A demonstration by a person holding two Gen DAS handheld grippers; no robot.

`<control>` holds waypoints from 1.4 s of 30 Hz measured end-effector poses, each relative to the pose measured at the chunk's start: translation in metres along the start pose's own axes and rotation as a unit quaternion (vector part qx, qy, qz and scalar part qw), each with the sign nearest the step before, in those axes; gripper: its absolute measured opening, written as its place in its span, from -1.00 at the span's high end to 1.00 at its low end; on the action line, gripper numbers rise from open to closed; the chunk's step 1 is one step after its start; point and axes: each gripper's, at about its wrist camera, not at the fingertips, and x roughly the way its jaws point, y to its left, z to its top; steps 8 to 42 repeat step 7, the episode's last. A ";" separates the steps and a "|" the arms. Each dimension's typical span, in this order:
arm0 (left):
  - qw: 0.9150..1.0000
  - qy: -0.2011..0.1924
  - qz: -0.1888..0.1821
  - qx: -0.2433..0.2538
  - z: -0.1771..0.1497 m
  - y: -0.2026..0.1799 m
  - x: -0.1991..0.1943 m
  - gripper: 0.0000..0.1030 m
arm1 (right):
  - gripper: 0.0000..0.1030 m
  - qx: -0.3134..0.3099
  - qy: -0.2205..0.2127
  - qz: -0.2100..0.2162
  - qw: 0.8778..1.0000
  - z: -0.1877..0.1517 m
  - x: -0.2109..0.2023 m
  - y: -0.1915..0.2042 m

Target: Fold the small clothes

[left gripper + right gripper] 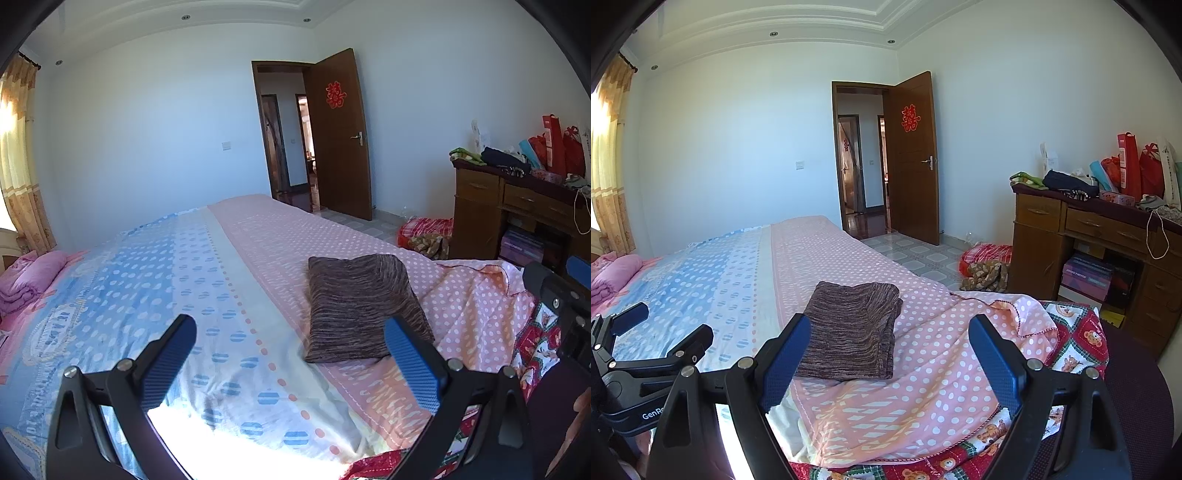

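A brown striped garment (pixel 362 306) (pixel 853 332) lies folded into a neat rectangle on the pink dotted half of the bed sheet (pixel 295 236) (pixel 934 332). My left gripper (pixel 295 350) hovers over the sheet, open with nothing between its blue pads; the garment sits just beyond its right finger (pixel 410 354). My right gripper (pixel 890 318) is also open and empty, held short of the garment's near edge. In the right wrist view the left gripper (pixel 665 325) shows at the far left, and part of the right gripper (pixel 554 291) shows at the right edge of the left wrist view.
A red bear-print blanket (pixel 1075 343) covers the bed's near right corner. A wooden desk (pixel 1108 236) with bags on top stands at the right, with a red bundle (pixel 986 258) on the floor by it. Folded pink bedding (pixel 29 277) lies at the far left. The door (pixel 916 158) is ajar.
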 end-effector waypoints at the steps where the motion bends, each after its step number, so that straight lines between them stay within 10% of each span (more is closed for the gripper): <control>1: 1.000 -0.003 -0.003 -0.001 -0.001 0.000 0.000 -1.00 | -0.71 0.000 0.000 0.000 1.000 0.000 0.000 0.001; 42: 1.000 -0.003 -0.005 -0.004 0.000 0.002 0.000 -1.00 | -0.71 0.000 0.005 -0.003 1.000 0.000 0.002 0.000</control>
